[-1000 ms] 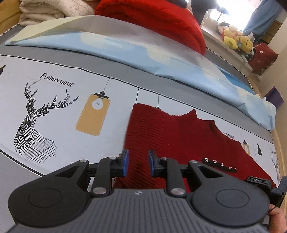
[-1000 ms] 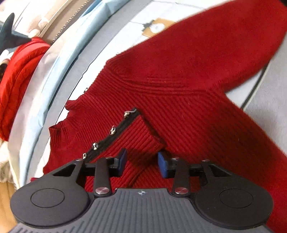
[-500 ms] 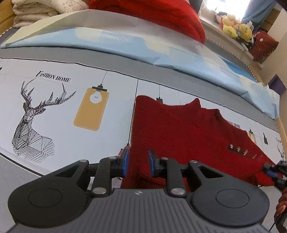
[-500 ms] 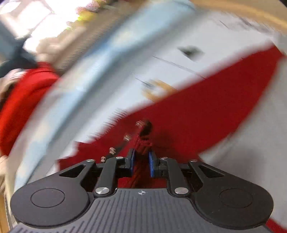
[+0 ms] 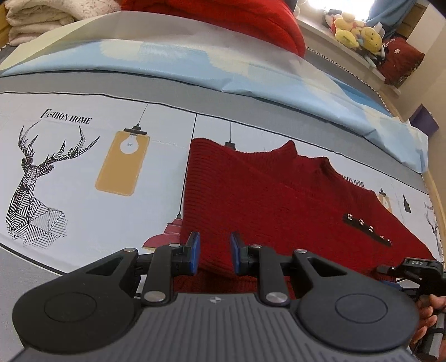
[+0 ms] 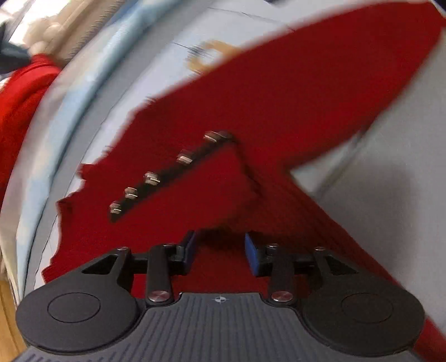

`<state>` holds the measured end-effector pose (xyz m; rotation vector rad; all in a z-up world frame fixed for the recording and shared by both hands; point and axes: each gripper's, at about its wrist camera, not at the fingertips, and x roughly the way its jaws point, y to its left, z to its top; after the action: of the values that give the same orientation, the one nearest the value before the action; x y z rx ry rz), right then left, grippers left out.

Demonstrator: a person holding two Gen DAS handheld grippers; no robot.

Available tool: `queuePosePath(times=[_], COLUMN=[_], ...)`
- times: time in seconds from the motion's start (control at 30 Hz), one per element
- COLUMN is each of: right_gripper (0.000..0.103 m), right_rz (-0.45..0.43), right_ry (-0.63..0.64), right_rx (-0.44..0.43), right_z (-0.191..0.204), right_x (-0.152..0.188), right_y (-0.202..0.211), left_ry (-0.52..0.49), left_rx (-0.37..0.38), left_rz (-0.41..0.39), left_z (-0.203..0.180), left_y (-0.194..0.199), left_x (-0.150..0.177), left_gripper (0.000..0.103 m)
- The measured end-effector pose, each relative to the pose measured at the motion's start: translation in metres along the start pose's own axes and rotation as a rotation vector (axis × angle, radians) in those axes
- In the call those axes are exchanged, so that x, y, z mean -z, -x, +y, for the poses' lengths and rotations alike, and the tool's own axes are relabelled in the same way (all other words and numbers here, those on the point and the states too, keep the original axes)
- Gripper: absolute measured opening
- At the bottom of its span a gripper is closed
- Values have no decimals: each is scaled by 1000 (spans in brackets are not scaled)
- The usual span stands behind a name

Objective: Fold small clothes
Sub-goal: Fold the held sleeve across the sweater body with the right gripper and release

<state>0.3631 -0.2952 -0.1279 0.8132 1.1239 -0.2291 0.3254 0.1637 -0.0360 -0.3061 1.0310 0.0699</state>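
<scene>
A small dark red ribbed knit sweater [image 5: 267, 200] lies flat on the printed bed sheet [image 5: 83, 172], with a black strip of metal snaps [image 5: 368, 229] on its right part. My left gripper [image 5: 213, 252] is open, its blue pads on either side of the sweater's near left edge, gripping nothing. The right wrist view is blurred: the sweater [image 6: 292, 97] fills it, a folded flap with the snap strip [image 6: 167, 172] lying on top. My right gripper [image 6: 220, 250] is open just above the knit. The right gripper also shows at the left wrist view's right edge [image 5: 412, 267].
A folded light blue quilt [image 5: 195, 64] runs across the back of the bed, with a big red blanket [image 5: 245, 16] and cream blankets [image 5: 41, 16] behind it. Plush toys [image 5: 354, 30] sit on a ledge at the far right. A wooden bed edge shows at right.
My right gripper, shut on the snap-strip flap half a second ago, has opened and the flap now lies on the sweater. My left gripper has opened a little and pulled back.
</scene>
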Motion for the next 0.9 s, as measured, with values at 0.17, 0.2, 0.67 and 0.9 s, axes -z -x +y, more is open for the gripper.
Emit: queuePosePath(times=[0.17, 0.2, 0.67, 0.9], right_gripper=[40, 40, 40, 42], right_rz=[-96, -122, -382, -411], right_ry=[45, 57, -146, -421], right_rx=[-24, -18, 97, -49], right_z=[3, 1, -162, -232], right_x=[-14, -18, -113, -135], right_y=[32, 39, 91, 74], left_ry=[-5, -4, -36, -60], left_rx=[-1, -1, -13, -14], left_rz=[-2, -1, 2, 10], left_z=[2, 3, 0, -7], left_y=[1, 1, 2, -1], left_x=[0, 0, 5, 9], left_gripper=[24, 24, 24, 24])
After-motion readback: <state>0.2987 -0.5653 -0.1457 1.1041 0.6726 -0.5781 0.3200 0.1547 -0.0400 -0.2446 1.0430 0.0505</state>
